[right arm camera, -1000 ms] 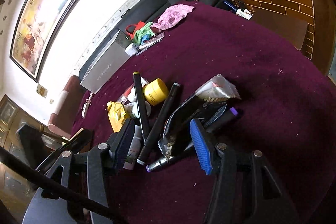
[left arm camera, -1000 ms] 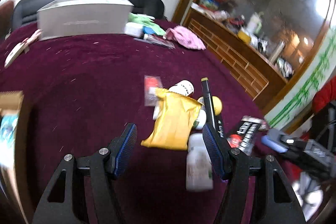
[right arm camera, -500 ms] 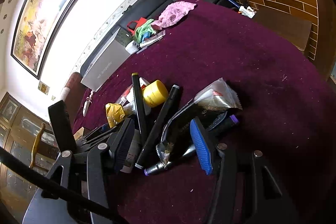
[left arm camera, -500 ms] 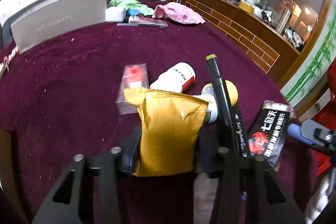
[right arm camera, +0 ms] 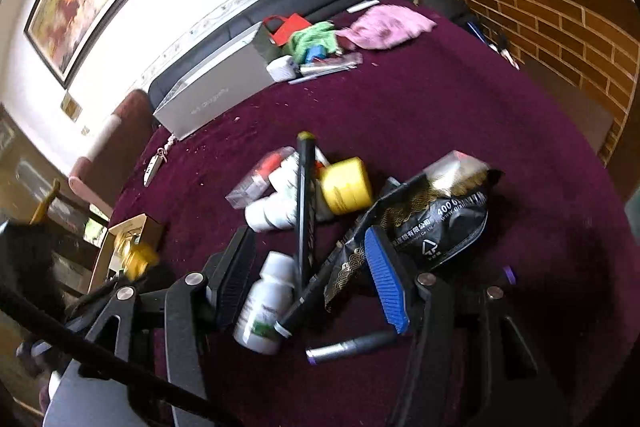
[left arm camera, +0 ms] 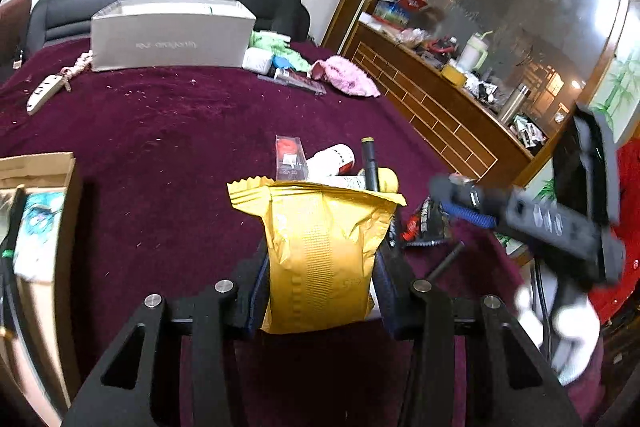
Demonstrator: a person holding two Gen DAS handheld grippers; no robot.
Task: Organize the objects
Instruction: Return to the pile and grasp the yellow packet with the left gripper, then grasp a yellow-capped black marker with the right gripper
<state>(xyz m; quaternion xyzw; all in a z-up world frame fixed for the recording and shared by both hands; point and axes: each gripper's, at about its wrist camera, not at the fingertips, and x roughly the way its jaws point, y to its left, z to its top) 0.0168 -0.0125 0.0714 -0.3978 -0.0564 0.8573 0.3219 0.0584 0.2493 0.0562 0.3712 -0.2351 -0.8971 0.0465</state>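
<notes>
My left gripper [left arm camera: 320,287] is shut on a yellow foil packet [left arm camera: 320,251] and holds it above the maroon cloth [left arm camera: 160,147]; the packet shows blurred in the right wrist view [right arm camera: 138,259], next to the cardboard box [right arm camera: 132,231]. My right gripper [right arm camera: 310,275] is open above the pile. Between its fingers lie a white bottle [right arm camera: 266,307], a black marker [right arm camera: 304,199] and the edge of a black snack bag [right arm camera: 432,223]. A yellow-lidded jar [right arm camera: 346,185] lies beyond. The right gripper also shows in the left wrist view [left arm camera: 468,207].
An open cardboard box [left arm camera: 36,227] stands at the left edge. A grey box [left arm camera: 168,37], green and pink cloths [left arm camera: 348,77] and small items lie at the far side. A purple-tipped pen [right arm camera: 352,345] lies near me. A wooden cabinet [left arm camera: 452,107] stands at the right.
My left gripper closed on the yellow packet and lifted it off the pile toward the left. My right gripper moved forward over the white bottle and markers, staying open.
</notes>
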